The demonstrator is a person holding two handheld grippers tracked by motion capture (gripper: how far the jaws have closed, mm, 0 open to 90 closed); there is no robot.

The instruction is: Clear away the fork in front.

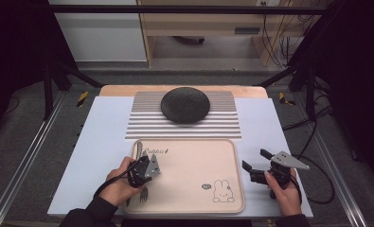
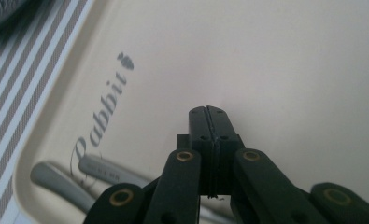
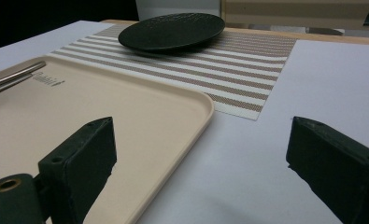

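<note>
While my left claw hangs closed and empty above the tray beside the cutlery, my right claw gapes open over the counter.

tray: smooth matt beige plastic | cutlery: brushed grey metal | plate: dark, rough-textured | placemat: woven, striped | table: smooth matt white

My table is bright from light above, and the room around it is dark. Up close, my left tongs look sharp, but the tray looks soft and pale.
</note>
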